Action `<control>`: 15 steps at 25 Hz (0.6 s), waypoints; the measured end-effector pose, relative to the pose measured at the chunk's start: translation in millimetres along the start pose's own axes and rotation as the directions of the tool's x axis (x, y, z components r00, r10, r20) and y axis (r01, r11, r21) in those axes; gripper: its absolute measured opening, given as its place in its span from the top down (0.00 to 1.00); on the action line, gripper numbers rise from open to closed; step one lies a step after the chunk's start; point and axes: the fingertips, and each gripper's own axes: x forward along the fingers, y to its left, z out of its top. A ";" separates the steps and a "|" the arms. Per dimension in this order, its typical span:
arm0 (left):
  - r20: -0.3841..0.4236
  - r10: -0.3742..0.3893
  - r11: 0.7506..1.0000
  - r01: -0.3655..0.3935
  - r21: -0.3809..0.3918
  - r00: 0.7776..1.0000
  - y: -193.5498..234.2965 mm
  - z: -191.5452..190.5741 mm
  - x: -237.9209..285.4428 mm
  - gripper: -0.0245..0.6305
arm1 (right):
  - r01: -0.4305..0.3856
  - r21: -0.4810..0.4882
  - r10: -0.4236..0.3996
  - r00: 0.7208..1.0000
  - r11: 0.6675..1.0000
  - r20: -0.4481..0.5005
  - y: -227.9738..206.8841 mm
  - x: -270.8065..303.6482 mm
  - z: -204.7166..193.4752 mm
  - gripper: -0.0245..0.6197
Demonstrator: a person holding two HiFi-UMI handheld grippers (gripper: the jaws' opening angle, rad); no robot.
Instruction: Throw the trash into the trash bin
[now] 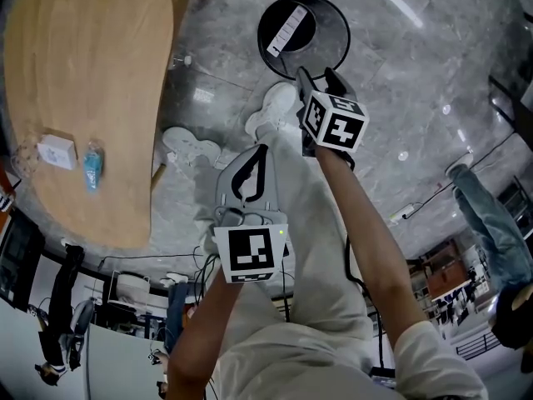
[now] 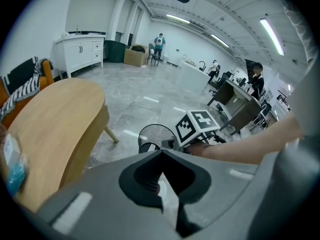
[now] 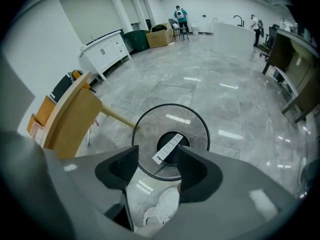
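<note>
A black mesh trash bin (image 1: 304,33) stands on the grey floor, and a white paper strip (image 1: 287,28) lies inside it. My right gripper (image 1: 318,78) hovers just in front of the bin, open, with nothing between its fingers. The right gripper view looks down into the bin (image 3: 172,139) and onto the strip (image 3: 167,148). My left gripper (image 1: 263,150) is held lower, over my leg, its tips touching and holding nothing. A white box (image 1: 57,151) and a blue packet (image 1: 92,167) lie on the wooden table (image 1: 92,73).
My white shoes (image 1: 271,111) stand just in front of the bin. The table's leg (image 3: 117,116) slants toward the bin's left side. A person's leg in jeans (image 1: 491,223) is at the right. White cabinets (image 2: 82,51) line the far wall.
</note>
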 end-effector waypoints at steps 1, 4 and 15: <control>0.004 0.002 1.000 -0.002 -0.002 1.000 1.6 0.1 -2.7 0.96 | -0.003 -0.013 0.003 1.000 1.000 0.004 4.9 -1.9 1.0 0.55; 0.016 0.010 1.000 -0.010 -0.007 1.000 8.4 -0.1 -14.4 0.96 | -0.013 -0.042 0.014 1.000 0.999 0.018 21.3 -9.4 3.2 0.57; 0.072 0.067 0.997 -0.064 -0.041 0.995 57.9 -11.6 -74.1 0.96 | -0.079 -0.232 0.096 0.993 0.969 0.066 121.9 -41.4 4.9 0.59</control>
